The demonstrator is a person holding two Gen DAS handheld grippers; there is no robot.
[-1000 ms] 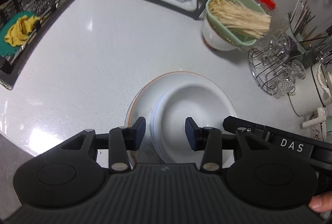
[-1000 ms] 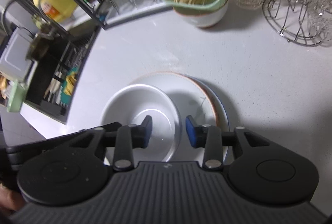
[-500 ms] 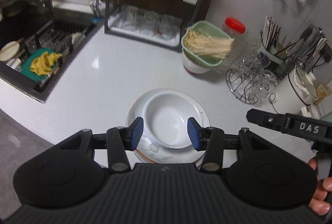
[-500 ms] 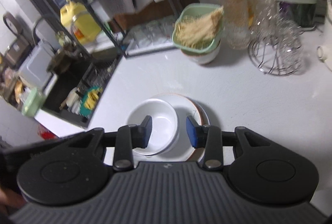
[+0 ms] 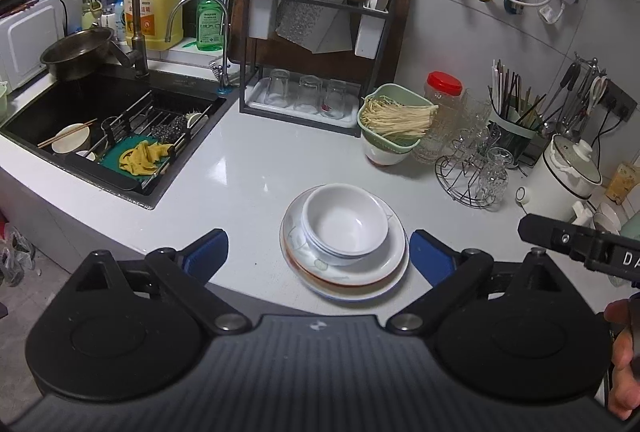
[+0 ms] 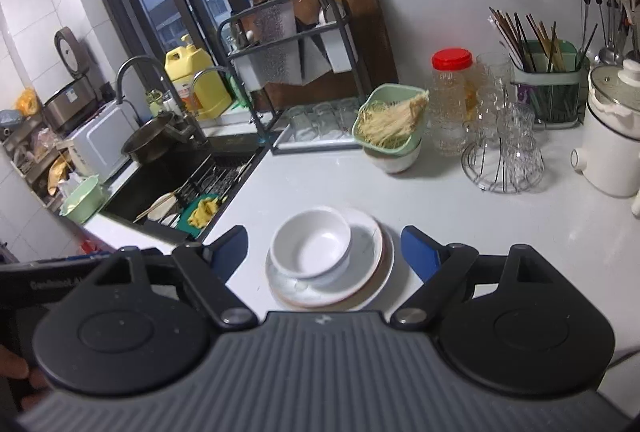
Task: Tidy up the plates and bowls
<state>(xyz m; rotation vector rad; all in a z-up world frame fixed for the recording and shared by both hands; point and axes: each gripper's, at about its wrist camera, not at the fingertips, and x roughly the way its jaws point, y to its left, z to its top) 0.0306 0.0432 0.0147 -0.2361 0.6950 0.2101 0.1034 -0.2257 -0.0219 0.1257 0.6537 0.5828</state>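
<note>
White bowls point(image 5: 346, 222) sit nested on a stack of plates point(image 5: 360, 278) near the front of the white counter point(image 5: 248, 184). The bowls are off-centre toward the stack's left. My left gripper point(image 5: 318, 252) is open and empty, held well above and in front of the stack. The right wrist view shows the same bowls point(image 6: 311, 243) and plates point(image 6: 360, 272). My right gripper point(image 6: 324, 248) is open and empty, also raised above the stack. The right gripper's body point(image 5: 580, 244) shows at the right of the left wrist view.
A black sink point(image 5: 100, 120) with a bowl, chopsticks and a yellow cloth lies to the left. A glass rack point(image 5: 308, 100), a green basket of noodles point(image 5: 394, 120), a wire glass stand point(image 5: 472, 172), a chopstick holder point(image 5: 516, 124) and a white pot point(image 5: 560, 176) line the back.
Both grippers have pulled up and back from the stack and opened wide. The bowls and plates stay on the counter.
</note>
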